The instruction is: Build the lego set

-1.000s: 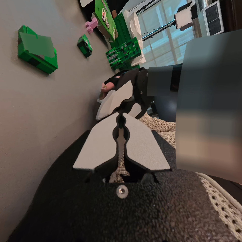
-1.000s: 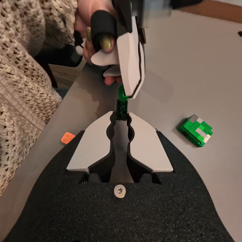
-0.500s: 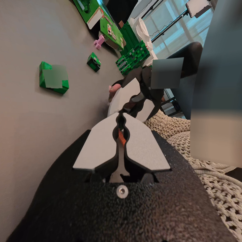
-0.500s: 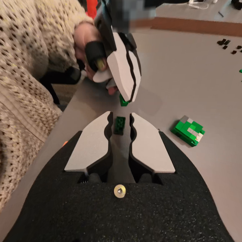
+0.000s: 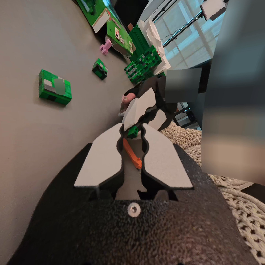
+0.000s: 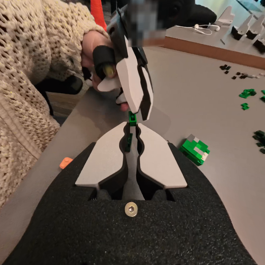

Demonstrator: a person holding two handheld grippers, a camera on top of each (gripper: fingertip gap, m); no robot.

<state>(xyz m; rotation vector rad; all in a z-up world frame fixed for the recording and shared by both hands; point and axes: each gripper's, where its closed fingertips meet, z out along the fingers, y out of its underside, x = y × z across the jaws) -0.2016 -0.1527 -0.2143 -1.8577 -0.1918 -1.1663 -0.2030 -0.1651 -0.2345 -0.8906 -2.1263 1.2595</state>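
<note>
Right gripper clamped on brick, above bench, close to its left edge. Left gripper parted, tips beside brick. Bare bench rightward up to green block.

near edge: orange piece lies on the table just left of the right tool, by the knit sleeve
between tools: left tool tip to tip with right tool, bright green brick and dark green brick in the gap
right side: small green block near, loose green and dark pieces beyond
middle: bare table open
far side: big green build, green cube, pink figure, boxes
</note>
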